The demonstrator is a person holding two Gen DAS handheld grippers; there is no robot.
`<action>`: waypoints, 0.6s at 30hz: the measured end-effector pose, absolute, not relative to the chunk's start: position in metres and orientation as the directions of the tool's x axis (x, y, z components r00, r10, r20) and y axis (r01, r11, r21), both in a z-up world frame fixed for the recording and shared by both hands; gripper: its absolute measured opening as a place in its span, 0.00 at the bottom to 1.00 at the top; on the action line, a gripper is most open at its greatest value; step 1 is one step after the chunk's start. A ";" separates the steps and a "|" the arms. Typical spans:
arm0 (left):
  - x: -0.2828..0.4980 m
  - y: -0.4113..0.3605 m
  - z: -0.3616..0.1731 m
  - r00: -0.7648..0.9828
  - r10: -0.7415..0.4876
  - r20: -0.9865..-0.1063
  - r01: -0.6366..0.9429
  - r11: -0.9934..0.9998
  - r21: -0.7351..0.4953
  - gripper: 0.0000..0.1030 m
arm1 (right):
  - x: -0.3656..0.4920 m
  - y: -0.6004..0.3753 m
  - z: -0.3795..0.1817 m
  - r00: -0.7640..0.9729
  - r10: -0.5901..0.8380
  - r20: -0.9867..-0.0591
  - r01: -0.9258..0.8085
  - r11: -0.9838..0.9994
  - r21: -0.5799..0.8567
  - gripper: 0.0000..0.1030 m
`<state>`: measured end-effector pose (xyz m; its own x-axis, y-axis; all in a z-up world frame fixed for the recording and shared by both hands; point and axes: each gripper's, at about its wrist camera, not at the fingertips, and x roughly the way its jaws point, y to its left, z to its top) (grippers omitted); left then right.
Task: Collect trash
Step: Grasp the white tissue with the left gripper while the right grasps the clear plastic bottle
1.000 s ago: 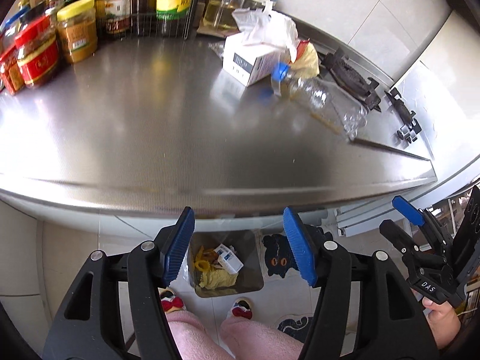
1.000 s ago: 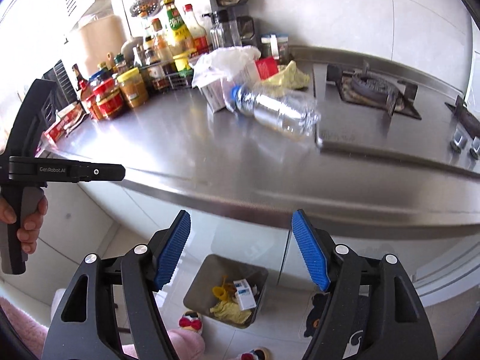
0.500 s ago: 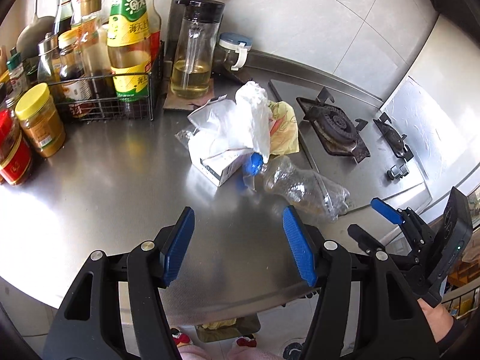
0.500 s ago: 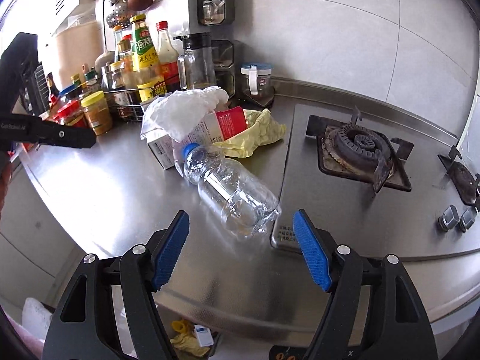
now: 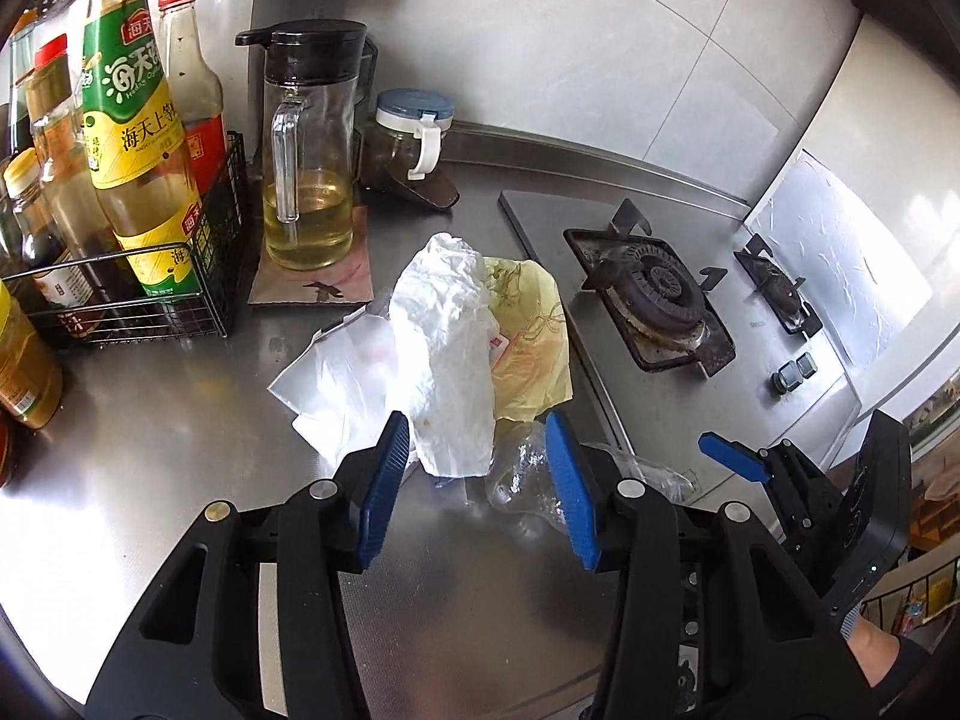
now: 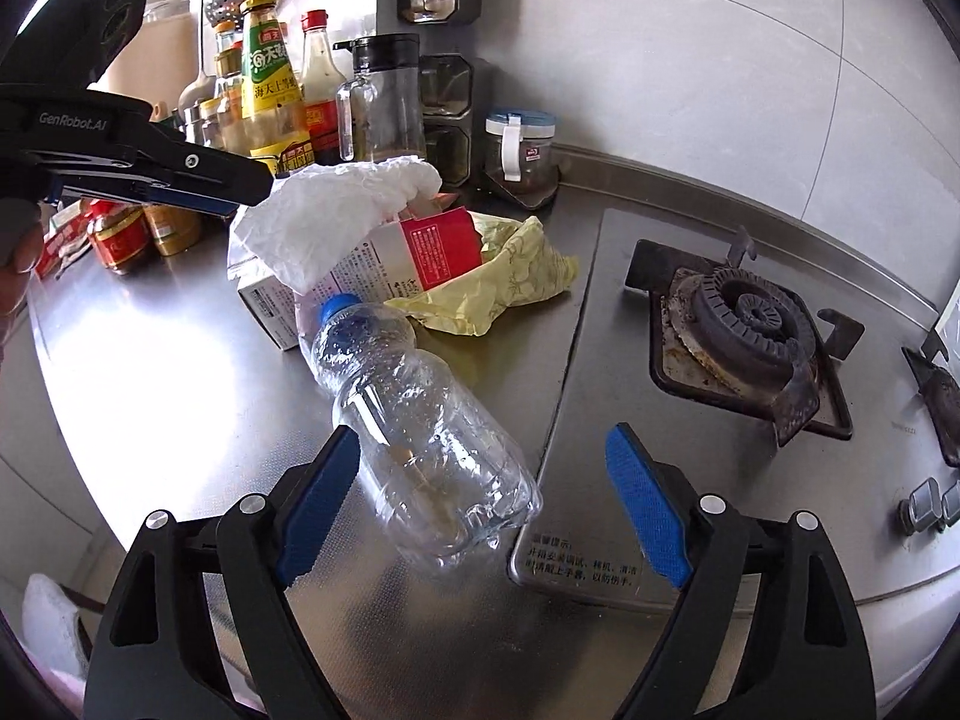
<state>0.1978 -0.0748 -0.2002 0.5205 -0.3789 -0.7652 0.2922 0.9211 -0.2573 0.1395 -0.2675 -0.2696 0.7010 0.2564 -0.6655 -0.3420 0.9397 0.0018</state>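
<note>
The left gripper (image 5: 477, 456) is spread wide and holds nothing, its 2 fingers flanking the white crumpled tissue (image 5: 447, 354) on the steel counter (image 5: 150, 450). The right gripper (image 6: 483, 468) gapes, empty, around the base of the clear plastic bottle (image 6: 420, 420). The bottle lies flat, blue cap toward the carton (image 6: 384, 264). Both grippers have advanced closer than 0.5 s ago.

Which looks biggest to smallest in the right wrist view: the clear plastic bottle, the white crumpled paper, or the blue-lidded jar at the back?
1. Clear plastic bottle, though it lies nearest the camera, which inflates it.
2. White crumpled paper, a little smaller in the picture.
3. Blue-lidded jar, clearly smallest, but also farthest away.
</note>
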 end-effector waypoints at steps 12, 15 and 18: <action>0.212 -0.079 -0.215 0.498 -0.350 -0.793 0.288 0.930 -0.229 0.04 | 0.145 -0.251 -0.283 0.652 0.317 -0.689 -0.402 0.915 0.039 0.74; 0.210 -0.078 -0.213 0.505 -0.348 -0.790 0.289 0.931 -0.225 0.00 | 0.144 -0.247 -0.283 0.653 0.320 -0.686 -0.406 0.913 0.039 0.72; 0.205 -0.077 -0.207 0.525 -0.349 -0.776 0.292 0.931 -0.221 0.00 | 0.140 -0.246 -0.280 0.656 0.322 -0.682 -0.404 0.914 0.042 0.69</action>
<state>0.2053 -0.0767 -0.2071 0.5249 -0.3491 -0.7763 0.2918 0.9305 -0.2212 0.1404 -0.2461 -0.2796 0.6564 0.3215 -0.6824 -0.4036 0.9139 0.0424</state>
